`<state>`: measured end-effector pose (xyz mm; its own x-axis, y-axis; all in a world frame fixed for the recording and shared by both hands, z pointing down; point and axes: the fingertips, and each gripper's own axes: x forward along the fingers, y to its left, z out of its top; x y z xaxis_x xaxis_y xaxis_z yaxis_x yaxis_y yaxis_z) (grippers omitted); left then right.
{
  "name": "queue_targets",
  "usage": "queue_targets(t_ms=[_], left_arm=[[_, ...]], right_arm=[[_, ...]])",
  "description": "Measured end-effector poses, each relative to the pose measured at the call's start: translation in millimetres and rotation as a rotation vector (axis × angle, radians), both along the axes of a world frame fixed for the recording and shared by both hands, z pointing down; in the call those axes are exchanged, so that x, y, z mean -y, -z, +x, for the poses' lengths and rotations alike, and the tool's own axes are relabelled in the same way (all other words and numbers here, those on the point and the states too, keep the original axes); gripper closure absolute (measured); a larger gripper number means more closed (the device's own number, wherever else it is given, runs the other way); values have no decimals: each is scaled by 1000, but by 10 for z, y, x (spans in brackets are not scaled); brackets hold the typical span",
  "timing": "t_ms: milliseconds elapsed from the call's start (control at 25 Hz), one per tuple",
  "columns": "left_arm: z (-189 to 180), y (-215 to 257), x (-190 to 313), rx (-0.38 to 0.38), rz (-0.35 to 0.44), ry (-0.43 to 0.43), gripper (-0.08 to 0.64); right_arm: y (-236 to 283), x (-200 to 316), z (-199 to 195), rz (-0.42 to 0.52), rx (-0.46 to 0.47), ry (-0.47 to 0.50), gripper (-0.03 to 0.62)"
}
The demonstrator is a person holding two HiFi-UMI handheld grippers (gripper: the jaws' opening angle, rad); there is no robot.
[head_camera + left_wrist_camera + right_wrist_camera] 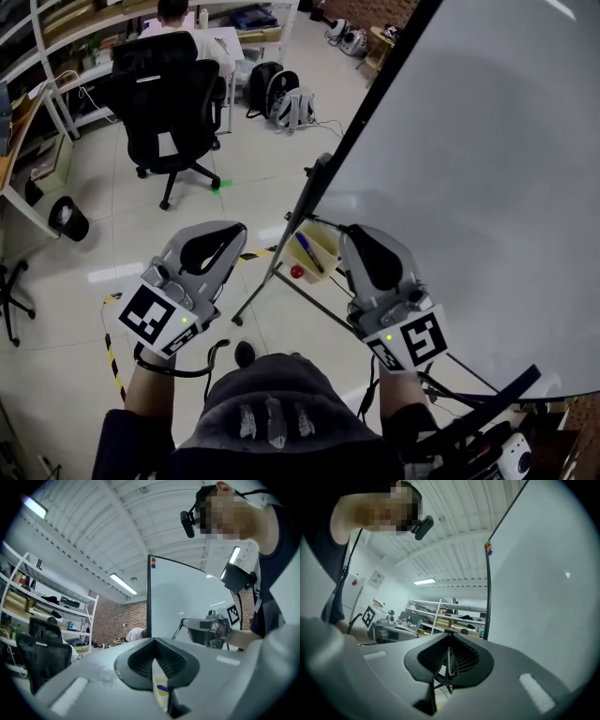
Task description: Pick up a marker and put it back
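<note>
Marker lies in tray, 9 o'clock from right gripper. It and left gripper both pressed together, empty. I judge pick-up not yet begun, whole task left.

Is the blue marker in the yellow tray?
Yes, the head view shows the blue marker lying inside the yellow tray.

place: office-lab | evidence: whiteboard; office chair; desk; shelving; brick wall
</note>
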<state>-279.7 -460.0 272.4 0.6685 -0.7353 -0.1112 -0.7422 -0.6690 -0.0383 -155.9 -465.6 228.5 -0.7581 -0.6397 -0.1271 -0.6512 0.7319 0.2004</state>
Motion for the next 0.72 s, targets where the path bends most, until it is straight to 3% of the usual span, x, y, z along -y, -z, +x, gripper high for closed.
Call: queue_targets(t_ms=[360, 720], left_arm=[[377, 124, -465, 48, 12, 61, 554], [1082, 173, -1595, 24, 0, 154, 554]], right_arm=[[57, -380, 368, 12, 50, 73, 561], [-62, -1257, 1060, -12, 66, 192, 561]])
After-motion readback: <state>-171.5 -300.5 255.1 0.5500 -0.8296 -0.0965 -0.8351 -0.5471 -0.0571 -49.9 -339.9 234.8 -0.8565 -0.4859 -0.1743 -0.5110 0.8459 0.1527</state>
